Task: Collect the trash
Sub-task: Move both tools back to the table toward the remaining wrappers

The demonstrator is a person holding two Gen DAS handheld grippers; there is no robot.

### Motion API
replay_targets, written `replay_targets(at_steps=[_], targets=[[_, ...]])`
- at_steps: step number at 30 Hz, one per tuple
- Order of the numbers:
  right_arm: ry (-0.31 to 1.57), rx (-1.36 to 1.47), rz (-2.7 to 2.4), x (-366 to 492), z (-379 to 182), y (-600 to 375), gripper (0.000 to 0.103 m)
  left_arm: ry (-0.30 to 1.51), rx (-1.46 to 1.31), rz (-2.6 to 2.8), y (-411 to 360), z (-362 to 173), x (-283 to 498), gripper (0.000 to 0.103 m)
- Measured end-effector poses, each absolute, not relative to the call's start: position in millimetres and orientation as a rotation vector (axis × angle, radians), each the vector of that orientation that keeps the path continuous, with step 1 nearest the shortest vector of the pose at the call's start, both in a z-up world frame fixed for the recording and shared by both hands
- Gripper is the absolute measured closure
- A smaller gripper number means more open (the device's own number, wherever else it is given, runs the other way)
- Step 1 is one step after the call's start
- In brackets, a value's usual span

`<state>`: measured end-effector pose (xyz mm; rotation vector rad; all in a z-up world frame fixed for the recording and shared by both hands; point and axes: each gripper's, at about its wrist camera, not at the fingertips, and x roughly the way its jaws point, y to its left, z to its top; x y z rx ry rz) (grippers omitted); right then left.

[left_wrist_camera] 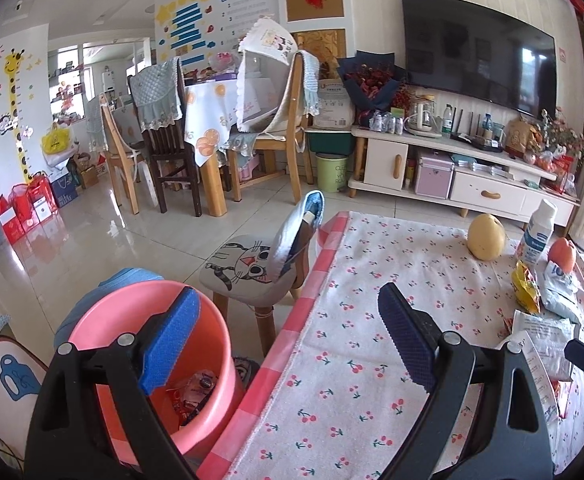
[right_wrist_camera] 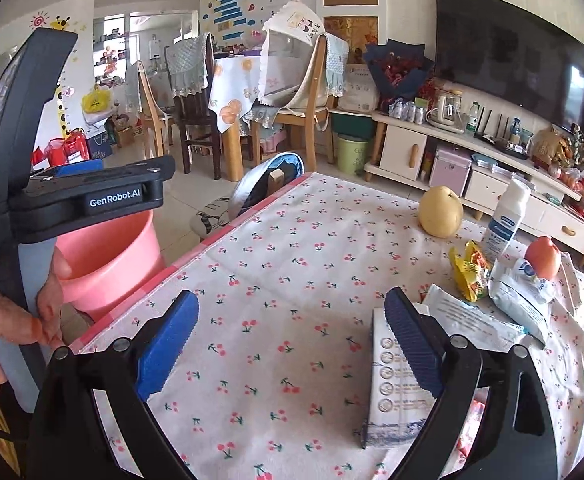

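A pink bucket (left_wrist_camera: 124, 312) stands on the floor left of the table, with crumpled wrappers (left_wrist_camera: 196, 392) in its bottom; it also shows in the right wrist view (right_wrist_camera: 108, 256). My left gripper (left_wrist_camera: 288, 336) is open and empty, its left finger over the bucket's mouth, its right finger over the cherry-print tablecloth (left_wrist_camera: 352, 320). My right gripper (right_wrist_camera: 292, 340) is open and empty above the tablecloth (right_wrist_camera: 284, 272), its right finger over a white printed box (right_wrist_camera: 396, 384). A yellow wrapper (right_wrist_camera: 470, 270) and white plastic packets (right_wrist_camera: 520, 300) lie to the right.
A yellow pomelo (right_wrist_camera: 441, 211), a white bottle (right_wrist_camera: 504, 220) and an orange fruit (right_wrist_camera: 544, 258) stand at the table's far right. A small cat-print chair (left_wrist_camera: 248, 272) stands beside the table's far corner. Dining chairs, a green bin (left_wrist_camera: 331, 172) and a TV cabinet lie beyond.
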<state>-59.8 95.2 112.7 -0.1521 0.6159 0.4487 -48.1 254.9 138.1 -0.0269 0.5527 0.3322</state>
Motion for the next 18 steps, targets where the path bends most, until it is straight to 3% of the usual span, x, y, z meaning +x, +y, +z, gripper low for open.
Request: replay_targets(at_steps=[18], targets=[[0.552,-0.108,0.381,-84,117,19,0.006,0.572,0.098,0.225,173,132,-48,0.007]])
